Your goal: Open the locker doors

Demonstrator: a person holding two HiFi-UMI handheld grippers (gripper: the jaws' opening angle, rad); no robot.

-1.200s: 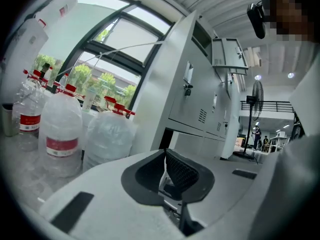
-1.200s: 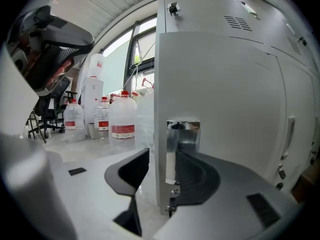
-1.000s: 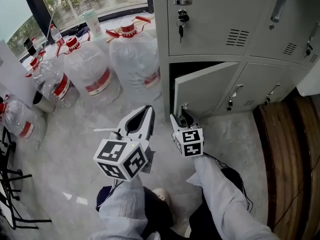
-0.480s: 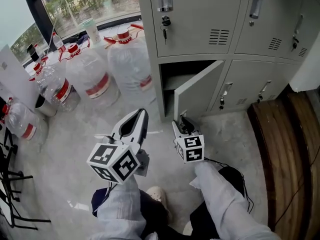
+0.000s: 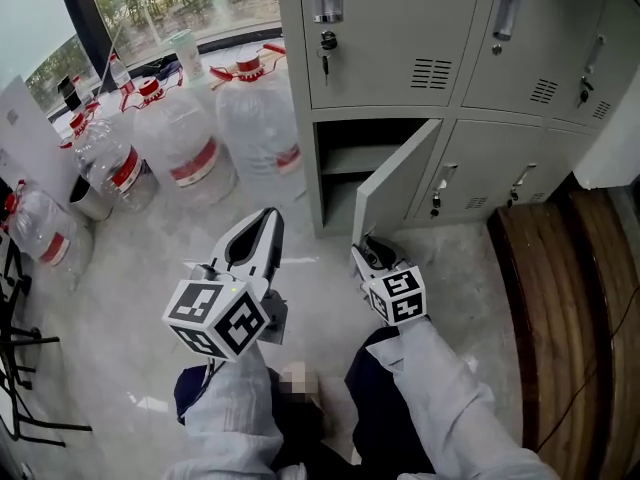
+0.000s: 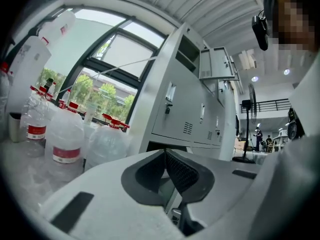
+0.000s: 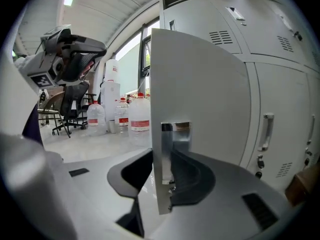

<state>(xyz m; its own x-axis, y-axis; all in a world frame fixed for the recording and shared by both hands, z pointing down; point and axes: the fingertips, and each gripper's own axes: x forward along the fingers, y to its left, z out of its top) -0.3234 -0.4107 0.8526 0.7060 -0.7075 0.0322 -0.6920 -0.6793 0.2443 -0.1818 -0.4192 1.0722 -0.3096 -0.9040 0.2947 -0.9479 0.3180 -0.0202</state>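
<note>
The grey locker cabinet (image 5: 400,28) stands ahead. Its lower left door (image 5: 395,193) hangs partly open, and the dark compartment (image 5: 340,163) shows behind it. My right gripper (image 5: 366,244) is at the door's free lower edge. In the right gripper view the door (image 7: 200,84) and its metal handle plate (image 7: 175,130) sit between the jaws of my right gripper (image 7: 162,169). They are closing, with both pads against the door. My left gripper (image 5: 267,216) hovers over the floor left of the door, shut on nothing; the left gripper (image 6: 165,156) shows its pads together.
Large water bottles (image 5: 260,118) with red caps crowd the floor left of the cabinet, under a window. A key (image 5: 326,46) hangs in the upper left door. Two more closed lower doors (image 5: 470,168) lie to the right. A wooden bench (image 5: 560,298) borders the right side.
The lower left door has swung wider open. My right gripper has drawn back toward me along with its edge. The left gripper has barely moved.
</note>
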